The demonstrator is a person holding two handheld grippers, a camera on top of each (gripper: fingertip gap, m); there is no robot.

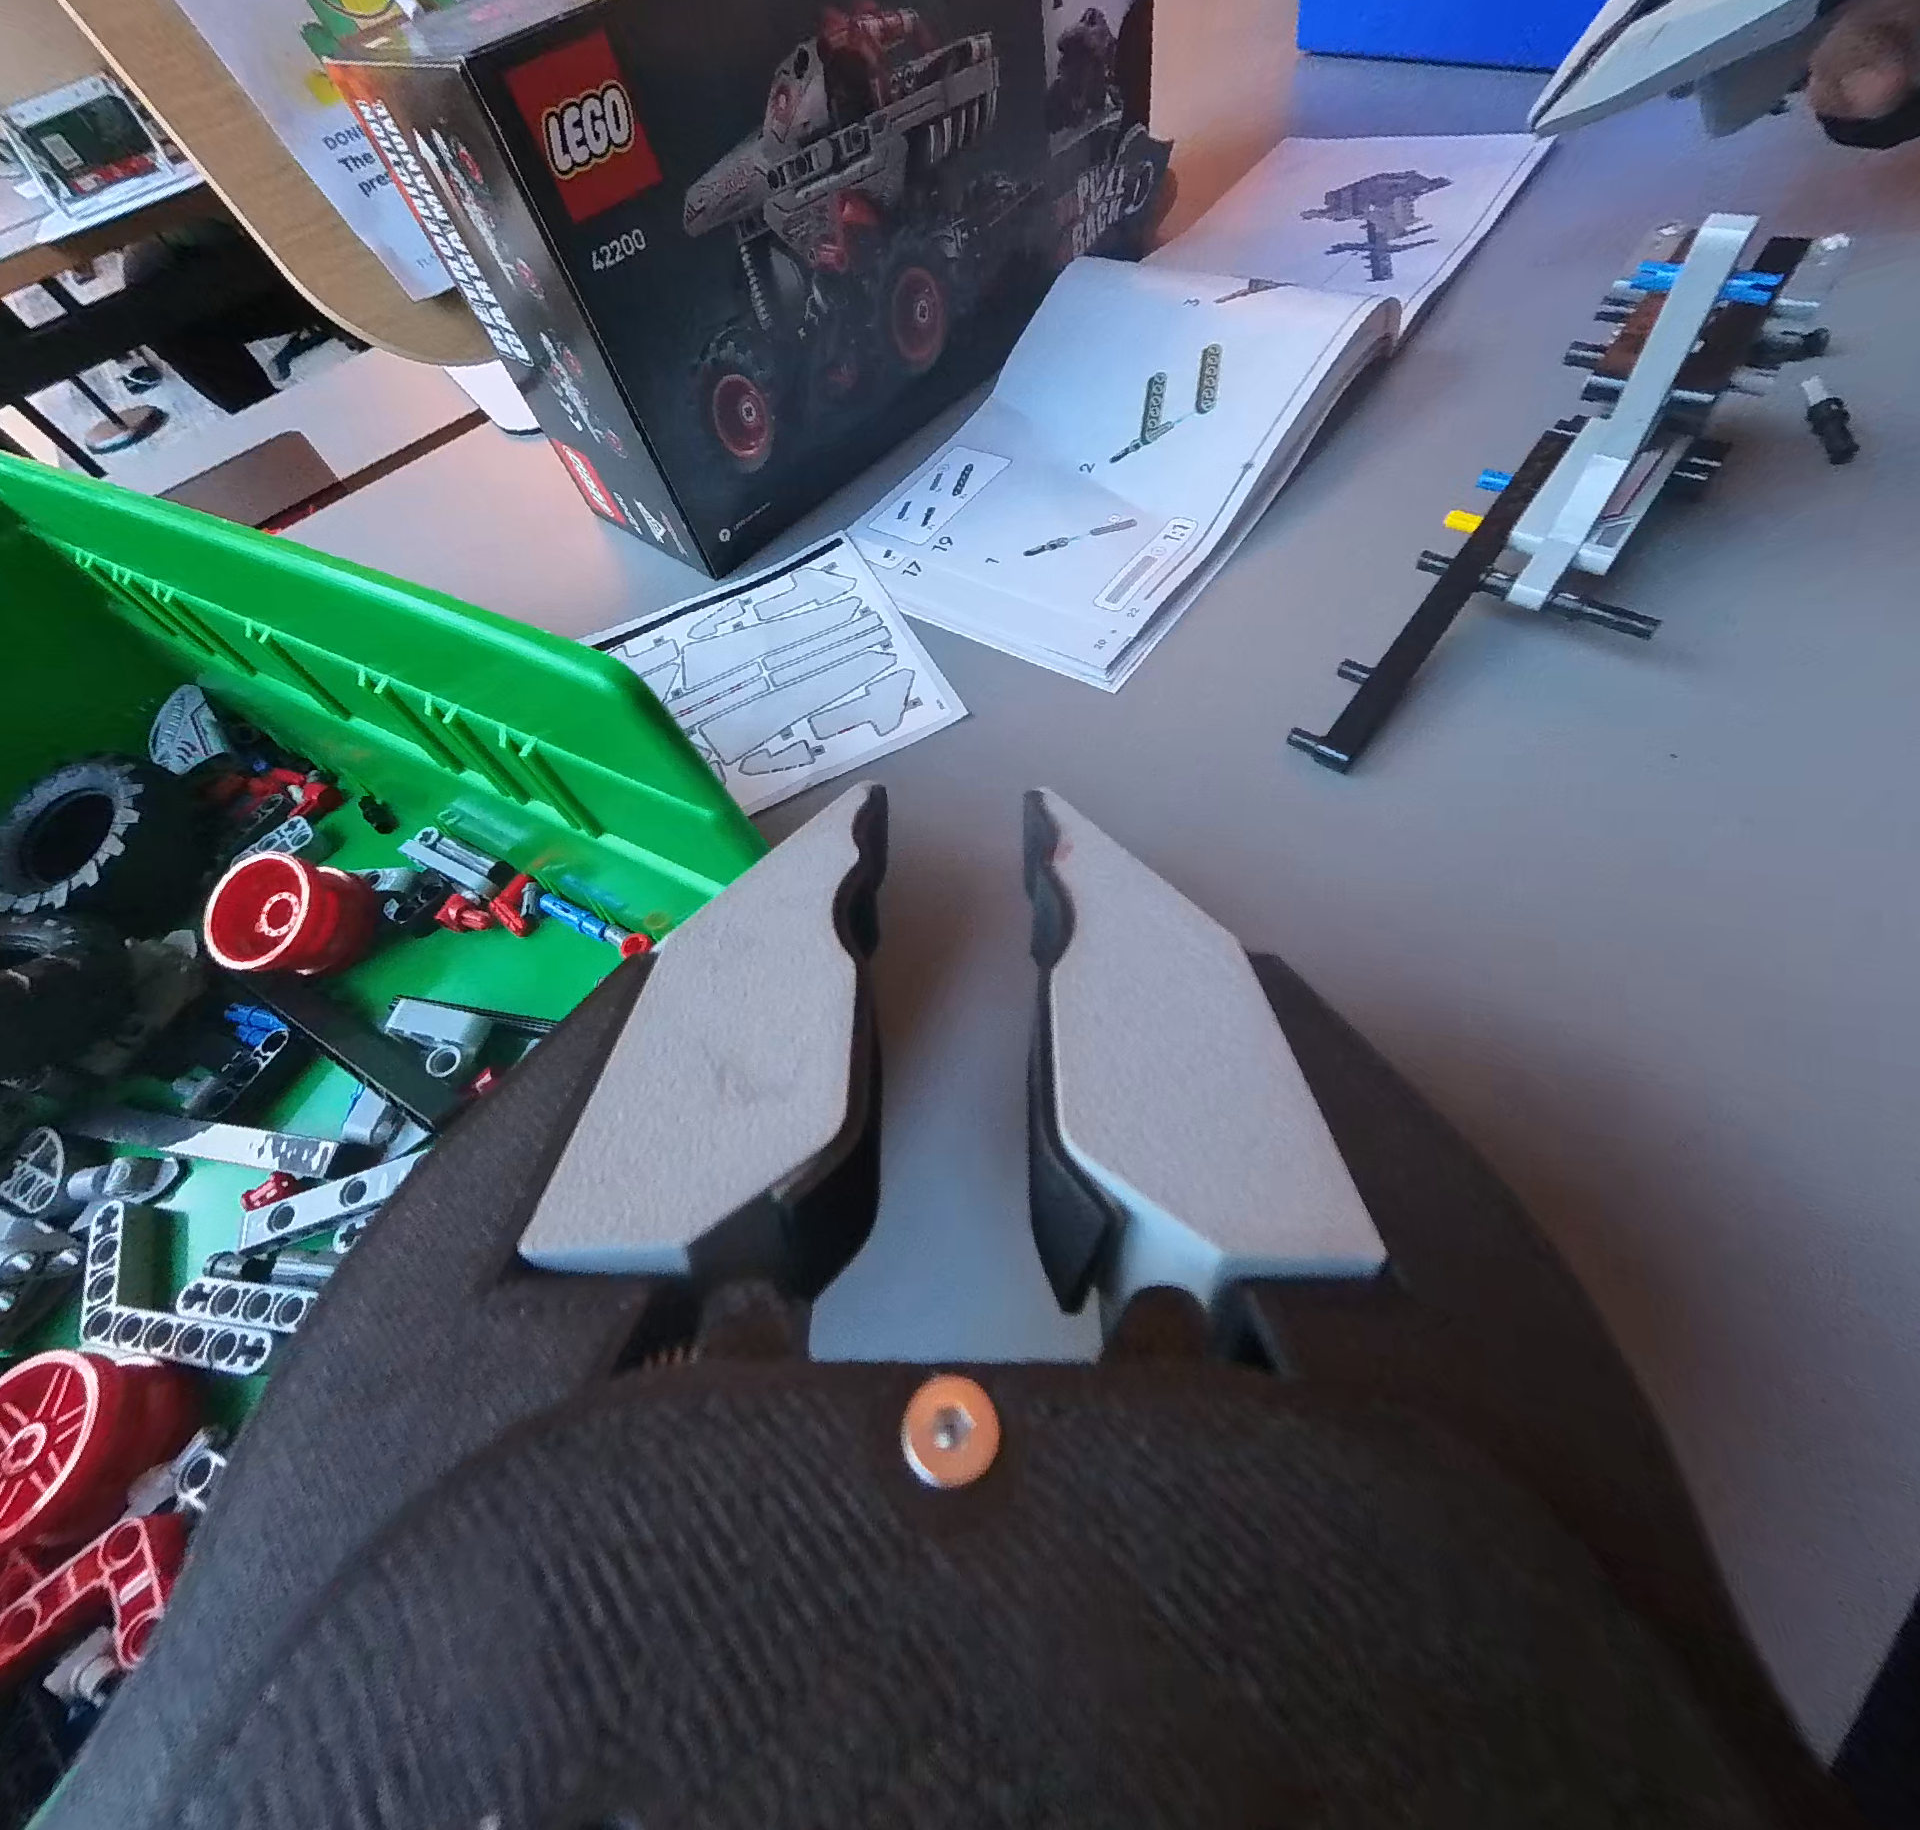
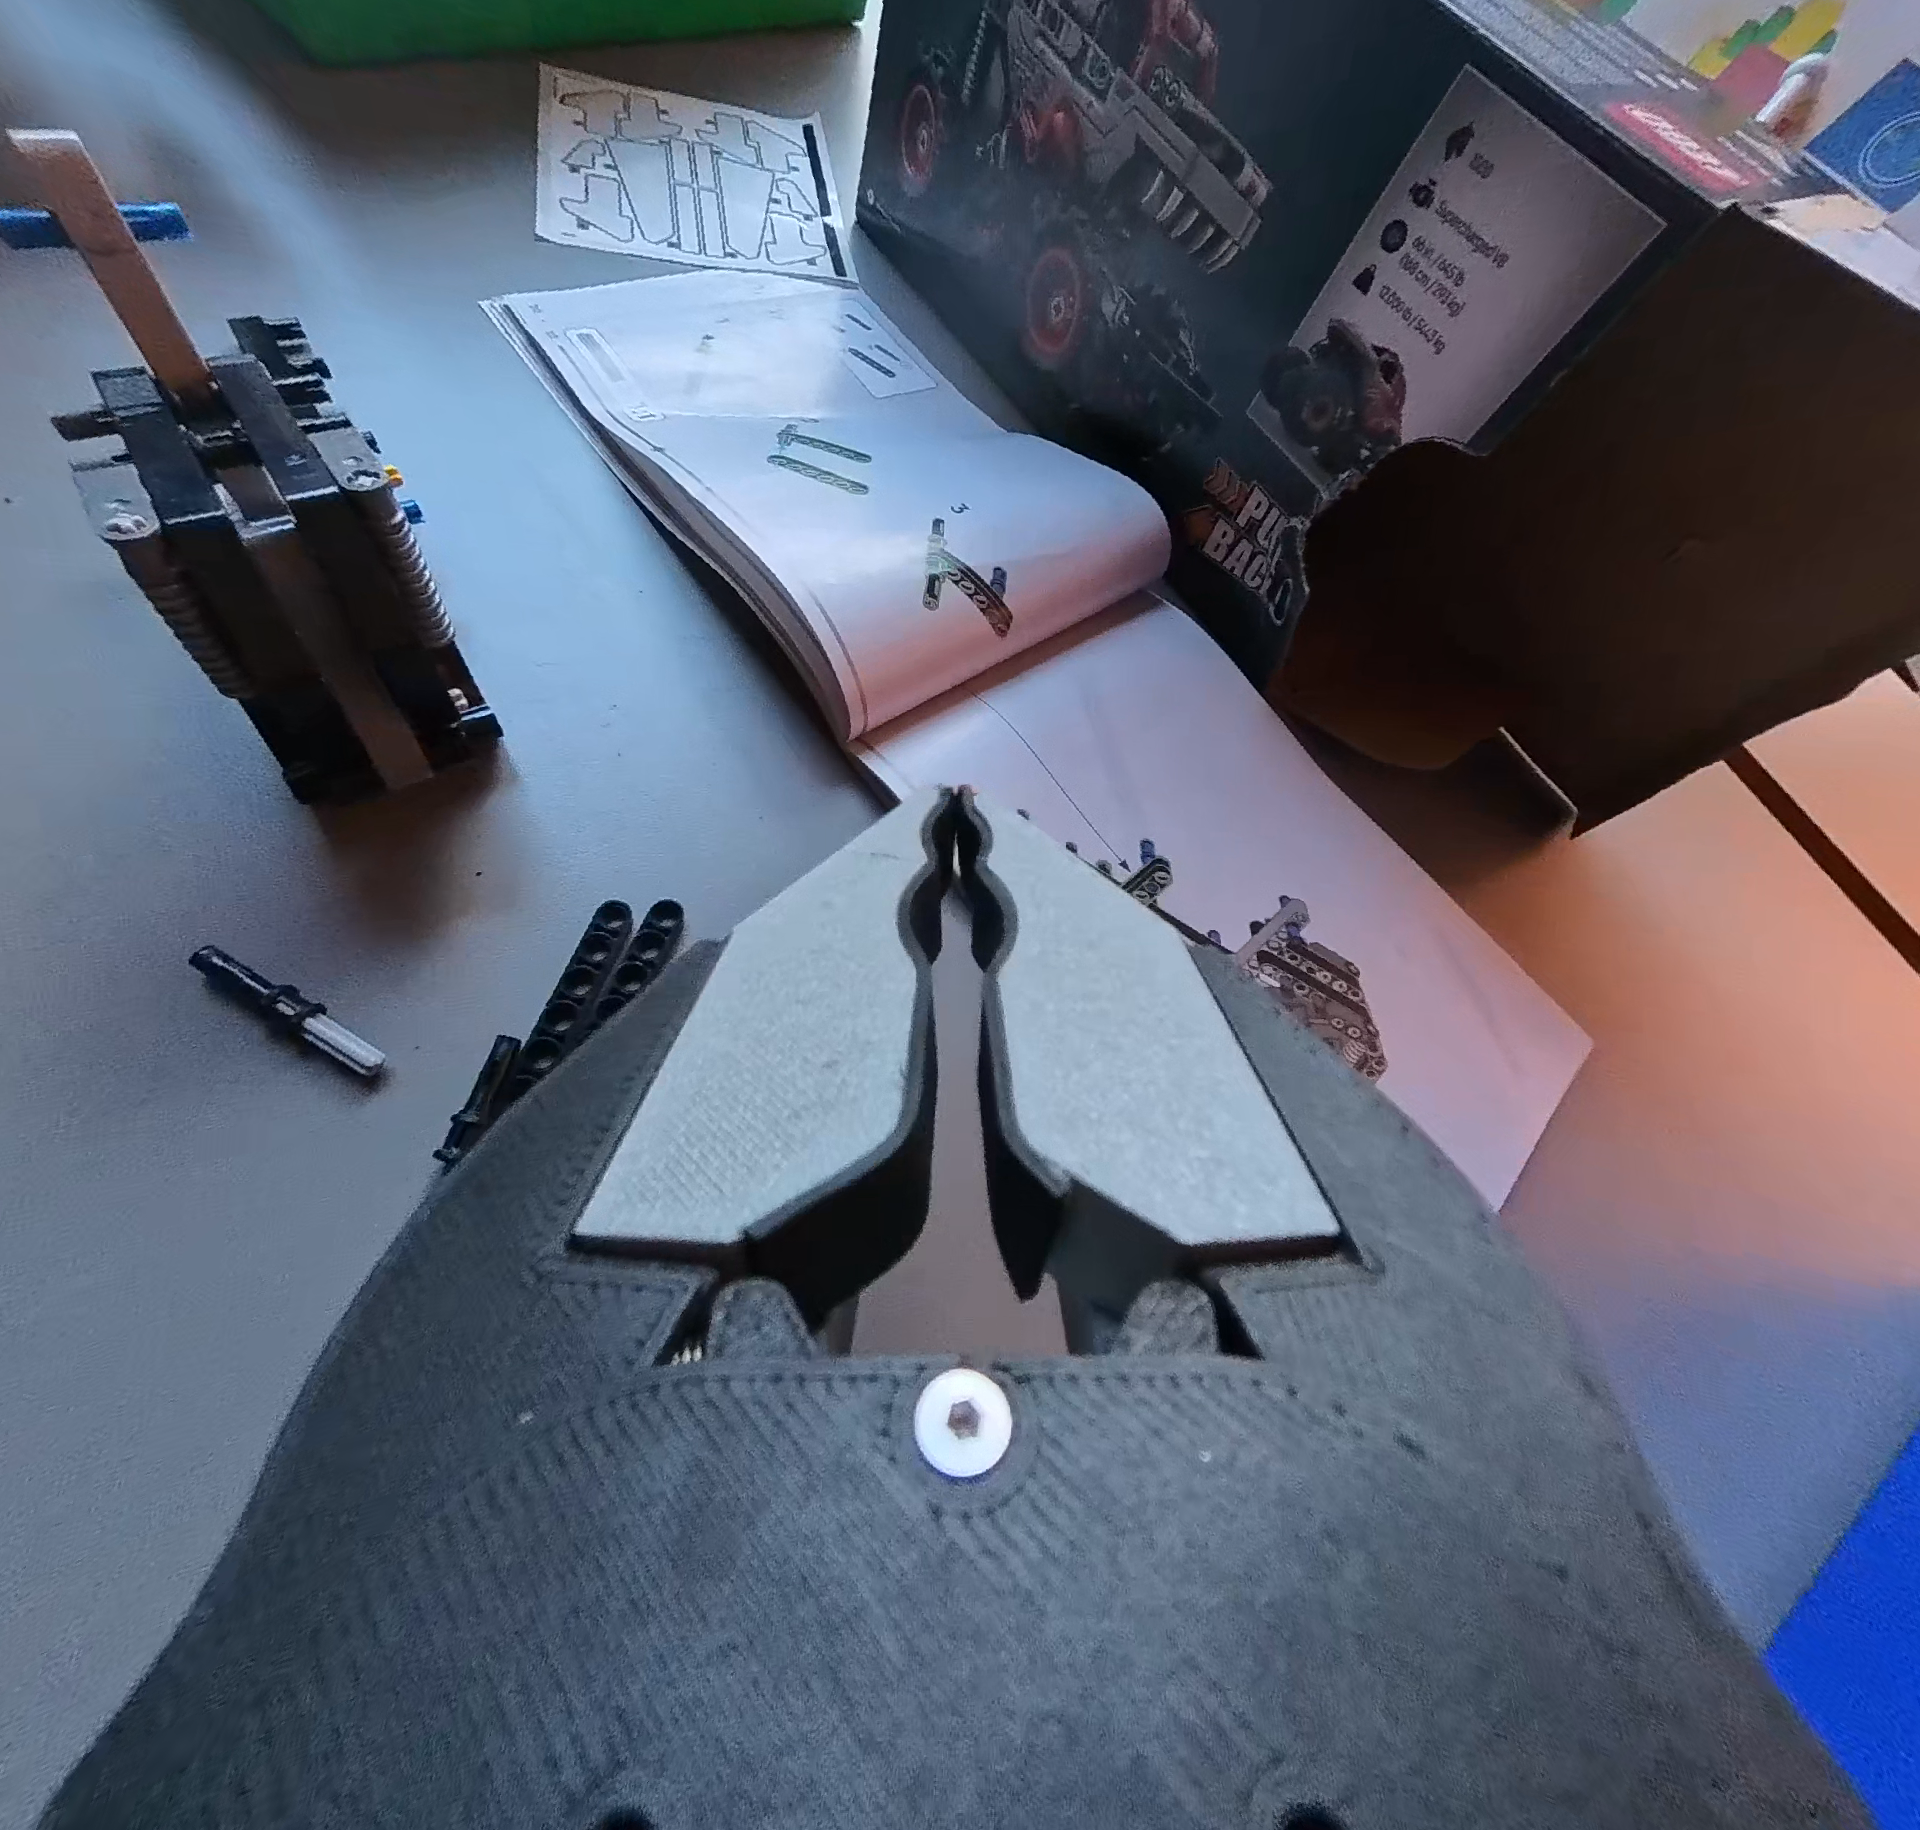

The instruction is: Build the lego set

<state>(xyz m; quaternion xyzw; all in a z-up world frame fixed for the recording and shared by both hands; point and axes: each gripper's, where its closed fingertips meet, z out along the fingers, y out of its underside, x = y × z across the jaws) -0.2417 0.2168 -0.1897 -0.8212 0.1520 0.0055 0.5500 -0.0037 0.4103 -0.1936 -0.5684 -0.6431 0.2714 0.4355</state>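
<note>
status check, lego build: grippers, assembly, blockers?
Left gripper open, empty, beside green bin. Right gripper shut, empty, over manual. Partial assembly on table, untouched. No blockers.

Partly built assembly (image 1: 1621, 430) lies on the grey tabletop (image 1: 1351, 949): black and grey beams with a white panel, blue and yellow pins projecting from its side. In the right wrist view the same assembly (image 2: 270, 575) shows grey ribbed springs along its flanks. One loose black axle pin (image 2: 286, 1013) lies near it, apart from it. Two black perforated beams (image 2: 603, 980) lie side by side, touching. Green bin (image 1: 436, 679) holds loose parts: black tyres (image 1: 73, 835), red wheel hubs (image 1: 281, 913), grey beams (image 1: 197, 1313), red connectors.
</note>
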